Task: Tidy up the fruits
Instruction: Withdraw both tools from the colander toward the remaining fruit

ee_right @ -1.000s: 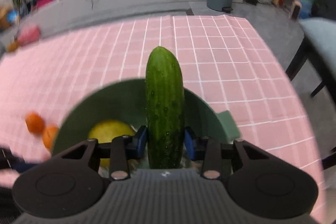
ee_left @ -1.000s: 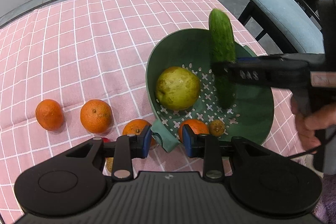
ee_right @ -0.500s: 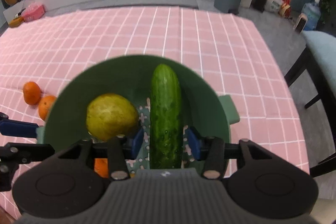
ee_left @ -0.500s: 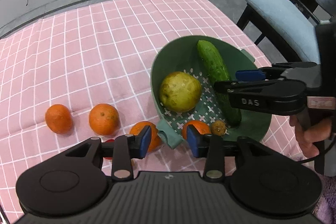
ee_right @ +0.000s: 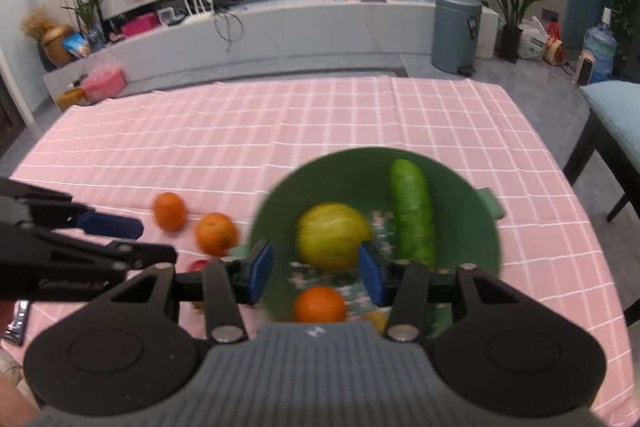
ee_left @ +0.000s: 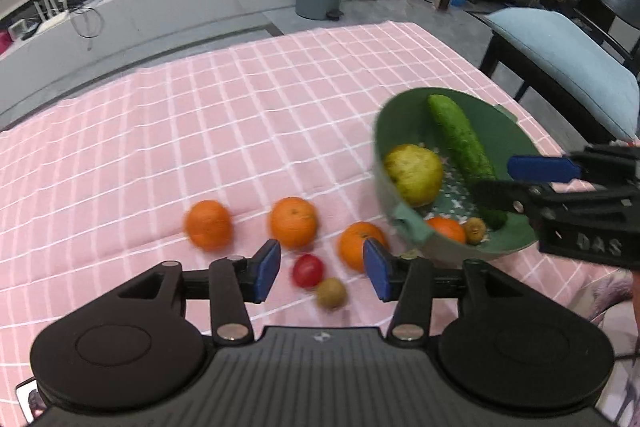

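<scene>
Fruits on the tablecloth [ee_left: 224,131] at the green colander's [ee_left: 516,243] 9 o'clock await pickup: left gripper [ee_left: 320,269] jaws opening, empty, over the red fruit [ee_left: 307,269]; right gripper [ee_right: 316,271] parted, empty; next, descend and close.

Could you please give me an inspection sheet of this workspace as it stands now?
Surface: pink checked cloth on table.
Job's things: green bowl holds cucumber, pear, an orange, a kiwi; three oranges, tomato, kiwi on the cloth.
Clutter: nothing seen.
Grippers: left tool opening, empty; right tool open, empty.
Cables: wires on far counter.
Surroundings: bin, chair, plants, water bottle.
</scene>
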A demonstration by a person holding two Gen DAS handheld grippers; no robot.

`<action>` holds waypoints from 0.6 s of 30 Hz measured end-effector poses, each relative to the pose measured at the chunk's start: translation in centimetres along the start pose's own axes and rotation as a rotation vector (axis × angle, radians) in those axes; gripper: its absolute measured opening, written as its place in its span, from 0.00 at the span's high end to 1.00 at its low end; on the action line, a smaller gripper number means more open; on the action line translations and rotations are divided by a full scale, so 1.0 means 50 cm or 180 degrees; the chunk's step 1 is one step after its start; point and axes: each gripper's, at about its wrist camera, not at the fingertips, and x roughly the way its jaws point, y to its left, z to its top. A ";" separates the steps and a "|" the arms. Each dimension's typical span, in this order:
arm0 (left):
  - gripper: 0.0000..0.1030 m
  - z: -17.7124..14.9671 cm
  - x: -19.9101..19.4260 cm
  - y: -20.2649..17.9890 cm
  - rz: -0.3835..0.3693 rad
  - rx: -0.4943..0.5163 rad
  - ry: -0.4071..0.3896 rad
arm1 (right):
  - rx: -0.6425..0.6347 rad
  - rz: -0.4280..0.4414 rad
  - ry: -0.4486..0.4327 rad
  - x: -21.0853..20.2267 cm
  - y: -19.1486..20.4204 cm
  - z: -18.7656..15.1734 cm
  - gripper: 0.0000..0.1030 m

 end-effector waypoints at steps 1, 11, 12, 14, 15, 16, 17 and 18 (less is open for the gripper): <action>0.45 -0.006 -0.005 0.013 0.0005 -0.0034 0.0005 | -0.0009 0.0028 -0.0030 -0.005 0.015 -0.006 0.56; 0.45 -0.062 0.006 0.085 -0.0199 -0.0283 0.0130 | 0.0002 0.0225 0.0101 0.011 0.127 -0.088 0.66; 0.45 -0.067 0.010 0.088 -0.0202 -0.0293 0.0128 | -0.0035 0.0217 0.0122 0.019 0.136 -0.096 0.69; 0.46 -0.077 0.022 0.093 -0.0216 -0.0319 0.0131 | -0.0097 0.0156 0.0168 0.038 0.152 -0.104 0.69; 0.49 -0.080 0.028 0.095 -0.0239 -0.0341 0.0142 | -0.0120 0.0136 0.0176 0.048 0.159 -0.107 0.70; 0.51 -0.085 0.035 0.097 -0.0277 -0.0375 0.0168 | -0.0134 0.0121 0.0186 0.061 0.163 -0.105 0.71; 0.52 -0.086 0.041 0.098 -0.0313 -0.0405 0.0190 | -0.0146 0.0103 0.0198 0.069 0.164 -0.108 0.72; 0.53 -0.087 0.049 0.099 -0.0360 -0.0439 0.0212 | -0.0154 0.0093 0.0208 0.077 0.163 -0.107 0.72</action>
